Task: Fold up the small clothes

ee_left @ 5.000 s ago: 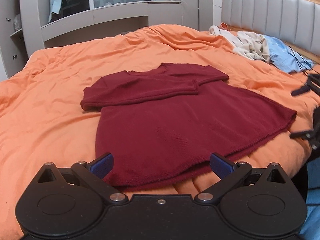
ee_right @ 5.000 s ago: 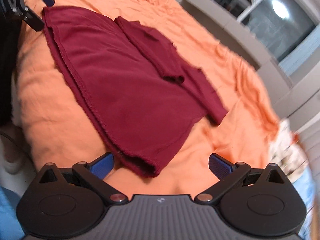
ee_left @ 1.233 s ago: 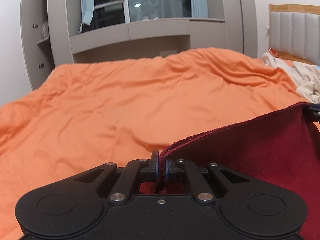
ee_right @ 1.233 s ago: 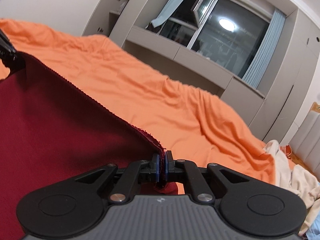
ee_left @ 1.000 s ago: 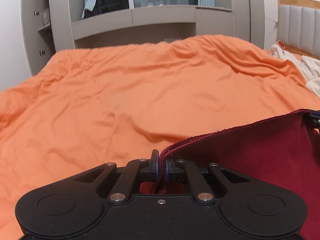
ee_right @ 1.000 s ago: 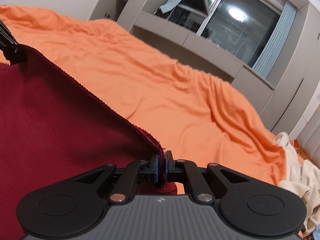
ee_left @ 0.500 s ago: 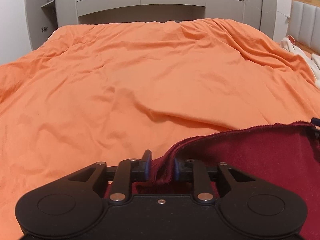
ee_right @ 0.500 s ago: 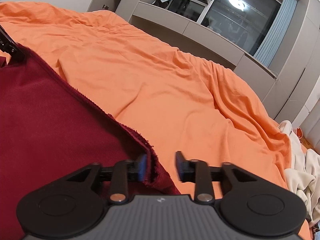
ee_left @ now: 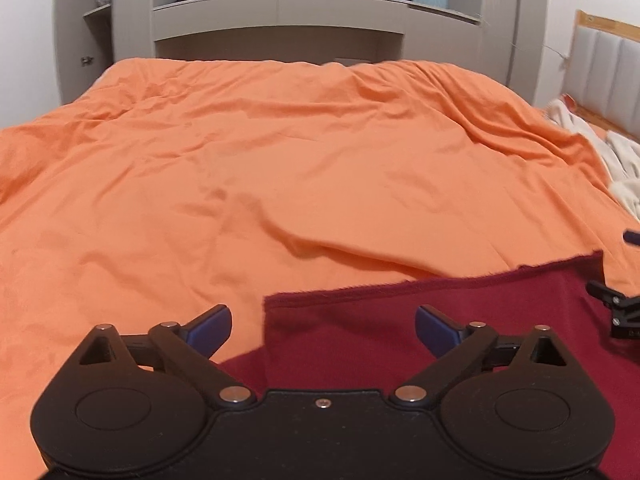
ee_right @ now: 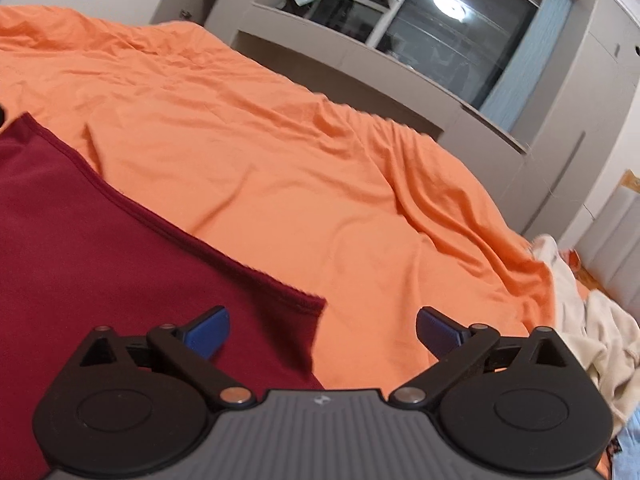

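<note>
Hovering low over the bed, left gripper (ee_left: 323, 329) spread wide, blue fingertips (ee_left: 211, 327) well apart and holding nothing. Between them and just beyond, toward 12 o'clock, a corner of the dark red garment (ee_left: 420, 332) lying flat on the orange duvet (ee_left: 240, 168), hem running off toward 2 o'clock. At 3 o'clock, part of the other black tool at the frame edge, near the garment's far corner.

Likewise gaping, right gripper (ee_right: 323, 330), blue pads (ee_right: 210, 330) apart and empty. Beneath its left finger and out toward 10 o'clock, the same dark red garment (ee_right: 100, 248), its stitched edge slanting from 9 o'clock down to a corner near the middle; under the right finger, bare orange duvet (ee_right: 320, 184).

Farther off at 3 o'clock, a heap of cream clothes (ee_right: 592, 332) on the duvet. Beyond the bed at 12 o'clock, grey built-in cabinets (ee_left: 280, 20); at 1 o'clock in the right wrist view, a dark window (ee_right: 452, 28) reflecting a ceiling lamp, with pale blue curtain (ee_right: 524, 52) beside it. At 2 o'clock in the left wrist view, a padded headboard (ee_left: 608, 68).
</note>
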The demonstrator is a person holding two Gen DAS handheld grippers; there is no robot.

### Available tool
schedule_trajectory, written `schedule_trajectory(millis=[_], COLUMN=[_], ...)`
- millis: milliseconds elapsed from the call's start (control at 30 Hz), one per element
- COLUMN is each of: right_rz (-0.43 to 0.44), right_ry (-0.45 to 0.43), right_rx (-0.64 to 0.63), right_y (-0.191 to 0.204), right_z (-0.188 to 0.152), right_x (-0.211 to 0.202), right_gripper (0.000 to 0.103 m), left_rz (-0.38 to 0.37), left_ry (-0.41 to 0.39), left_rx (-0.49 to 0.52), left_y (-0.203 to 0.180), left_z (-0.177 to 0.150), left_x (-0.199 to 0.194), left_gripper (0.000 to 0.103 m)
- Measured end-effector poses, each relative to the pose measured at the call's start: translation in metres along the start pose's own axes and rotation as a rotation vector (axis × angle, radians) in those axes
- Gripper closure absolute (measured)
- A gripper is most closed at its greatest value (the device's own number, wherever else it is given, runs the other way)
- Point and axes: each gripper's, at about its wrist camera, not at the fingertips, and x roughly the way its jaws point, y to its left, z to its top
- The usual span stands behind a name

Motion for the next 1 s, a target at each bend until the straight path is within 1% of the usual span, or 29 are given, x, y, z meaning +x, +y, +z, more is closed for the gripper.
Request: schedule_trajectory(millis=[67,167,233,300,400,467,567,667,767,867,1000], right_rz=[-0.034,-0.055,-0.039,-0.018,-0.003,-0.004,-0.018,-0.023,-0.014,0.005,0.065], right_ry=[0.025,0.076,0.100,0.123,0.132,0.122,0.105,0.078,0.059,0.042,0.003], right_rx=[0.027,0.097,0.153,0.196,0.214,0.202,0.178,0.175,0.192,0.220,0.260], right_y=[-0.004,-0.018,-0.028,-0.035,-0.039,-0.041,-0.043,-0.046,-0.050,-0.048,-0.036], right_z=[-0.004,-0.012,-0.018,-0.023,-0.025,-0.023,-0.016,-0.008,0.000,0.009,0.024], right_x=[0.007,0.017,0.022,0.027,0.027,0.023,0.012,-0.002,-0.019,-0.036,-0.060], right_gripper=[0.000,0.000,0.000,0.000,0.000,0.000,0.000,0.000,0.000,0.000,0.000], left_rz=[0.020,0.077,0.109,0.113,0.105,0.107,0.109,0.075,0.055,0.067,0.080], left_ry=[0.019,0.064,0.101,0.127,0.161,0.173,0.146,0.095,0.035,-0.017,-0.038], left_rx=[0.034,0.056,0.021,-0.032,-0.097,-0.102,-0.081,-0.093,-0.130,-0.179,-0.281], left_y=[-0.006,-0.008,-0.002,0.008,0.019,0.020,0.016,0.016,0.025,0.043,0.076], left_z=[-0.004,-0.009,-0.012,-0.013,-0.016,-0.018,-0.015,-0.009,-0.002,0.001,-0.001], left_x=[0.006,0.021,0.029,0.033,0.039,0.041,0.034,0.018,-0.007,-0.032,-0.049], left_gripper=[0.003,0.003,0.003,0.003,0.003,0.003,0.003,0.003,0.001,0.001,0.001])
